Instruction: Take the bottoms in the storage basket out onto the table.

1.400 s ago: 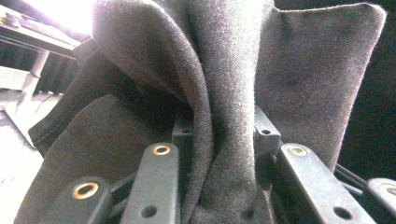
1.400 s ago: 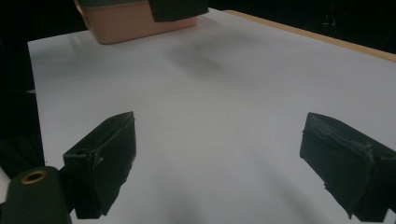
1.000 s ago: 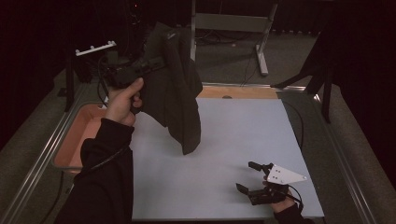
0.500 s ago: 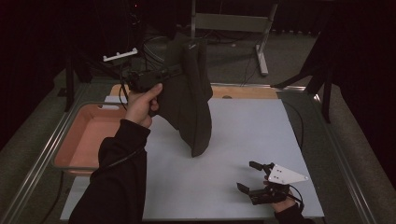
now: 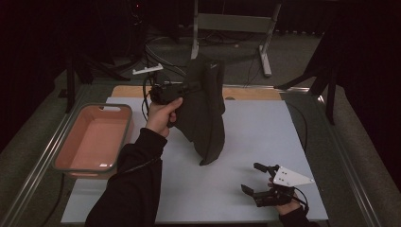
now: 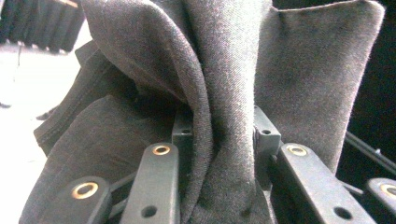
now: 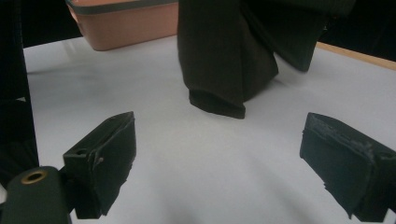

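Work in hand: a dark cloth garment [image 5: 205, 111] is held up over the desk [image 5: 265, 127], judged to be on its way from the pink bin [image 5: 92, 137] at the left to a lay-out on the white surface.
Left gripper [image 5: 191, 86]: raised above the far-left part of the desk; its fingers [image 6: 182, 133] are closed tight on a bunched fold of the garment, seen pinched between them in the left gripper view.
Garment position: it hangs from the grip near the desk's middle, its lower end [image 7: 217, 105] at or just above the surface; contact cannot be told.
Right gripper [image 5: 257, 179]: low at the near-right of the desk, well apart from the garment; its fingers [image 7: 105, 154] stand wide apart and hold nothing.
Grip quality: the hold is on a gathered ridge, not a clean edge or corner. Judged secure for carrying, poor for spreading.
Recommended method: keep the left grip firm and lower slowly so the hanging end lands first, then draw the top away from it so the cloth lays out flat instead of heaping.
Second hand: the right gripper is best brought to the free lower end or a side hem, taking a single layer and not the doubled fold.
Risks: a fast drop piles the cloth; a pull against the bunched hold may slip it out; a swing to the left could catch the bin's rim.
Clearance: the desk to the right of the garment is bare, adequate room for spreading.
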Demonstrator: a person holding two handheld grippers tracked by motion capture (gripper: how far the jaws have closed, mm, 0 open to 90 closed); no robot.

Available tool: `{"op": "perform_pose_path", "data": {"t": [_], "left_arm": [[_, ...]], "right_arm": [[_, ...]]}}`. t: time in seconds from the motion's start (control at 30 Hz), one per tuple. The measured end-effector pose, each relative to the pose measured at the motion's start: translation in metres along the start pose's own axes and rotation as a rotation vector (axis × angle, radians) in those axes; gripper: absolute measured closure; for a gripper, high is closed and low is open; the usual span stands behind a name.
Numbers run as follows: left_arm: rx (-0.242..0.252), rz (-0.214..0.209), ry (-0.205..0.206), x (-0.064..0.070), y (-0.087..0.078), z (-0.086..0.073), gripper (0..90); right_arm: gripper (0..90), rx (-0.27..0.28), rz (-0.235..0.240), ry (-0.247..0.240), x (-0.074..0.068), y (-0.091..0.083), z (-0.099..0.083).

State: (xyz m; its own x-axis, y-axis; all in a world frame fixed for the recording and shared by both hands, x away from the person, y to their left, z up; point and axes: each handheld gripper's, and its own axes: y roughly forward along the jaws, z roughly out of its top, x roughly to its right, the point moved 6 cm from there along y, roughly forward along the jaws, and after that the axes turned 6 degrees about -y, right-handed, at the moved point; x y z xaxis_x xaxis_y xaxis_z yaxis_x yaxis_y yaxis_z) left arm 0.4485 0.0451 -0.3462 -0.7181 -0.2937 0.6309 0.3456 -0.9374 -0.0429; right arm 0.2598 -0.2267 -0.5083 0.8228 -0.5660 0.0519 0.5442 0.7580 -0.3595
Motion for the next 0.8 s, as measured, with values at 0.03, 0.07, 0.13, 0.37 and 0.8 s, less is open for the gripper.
{"op": "perform_pose_path", "data": {"t": [0.03, 0.07, 0.13, 0.37, 0.8], "left_arm": [[-0.005, 0.002, -0.004, -0.001, 0.002, -0.003, 71.8], [-0.014, 0.005, -0.008, -0.004, 0.004, -0.007, 71.7], [-0.029, 0.016, -0.014, -0.010, 0.008, -0.016, 71.7], [-0.075, 0.059, -0.042, -0.031, 0.020, -0.043, 71.6], [-0.121, 0.068, -0.070, -0.048, 0.045, -0.077, 71.5]], "right_arm": [[11.1, 0.000, 0.000, -0.002, 0.000, 0.000, 0.000], [11.1, 0.001, -0.001, -0.003, 0.000, 0.000, 0.000], [11.1, 0.003, -0.005, -0.002, 0.000, -0.001, 0.000], [11.1, 0.003, -0.011, -0.001, 0.001, -0.001, 0.001], [11.1, 0.006, -0.016, 0.003, 0.002, -0.003, 0.001]]}}
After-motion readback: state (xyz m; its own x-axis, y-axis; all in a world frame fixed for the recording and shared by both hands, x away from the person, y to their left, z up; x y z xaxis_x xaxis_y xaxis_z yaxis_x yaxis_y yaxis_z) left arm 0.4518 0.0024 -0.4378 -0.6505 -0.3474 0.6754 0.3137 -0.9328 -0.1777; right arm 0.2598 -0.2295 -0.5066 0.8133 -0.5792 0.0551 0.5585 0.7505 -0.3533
